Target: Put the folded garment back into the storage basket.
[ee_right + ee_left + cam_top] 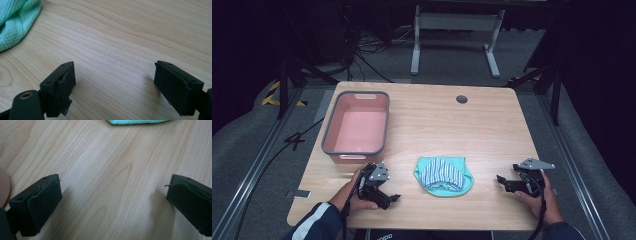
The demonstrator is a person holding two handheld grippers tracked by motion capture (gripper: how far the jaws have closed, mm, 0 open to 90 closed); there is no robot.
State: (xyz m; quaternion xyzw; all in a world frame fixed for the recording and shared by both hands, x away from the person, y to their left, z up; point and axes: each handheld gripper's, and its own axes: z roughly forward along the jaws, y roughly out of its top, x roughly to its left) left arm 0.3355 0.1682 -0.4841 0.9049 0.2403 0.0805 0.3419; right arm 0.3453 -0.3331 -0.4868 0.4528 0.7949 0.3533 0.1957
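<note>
I have both claws parked low on the table, one on each side of the folded garment — a mint-green piece with a striped panel, lying near the front edge, midway between my hands. My left claw sits just left of it, jaws spread wide with nothing between them; in the left gripper view I see bare wood under the jaws and the garment's green hem ahead at the top. My right claw sits a little farther off on the other side, also wide open and empty, and in the right gripper view the green cloth lies ahead and to the left of the jaws.

I judge this to be the approach, before any grasp. The pink bin stands apart at the left rear — likely where the garment goes. Next I'd bring a claw in over a hem, low enough to pinch the fabric without skidding the whole fold across the wood.
</note>
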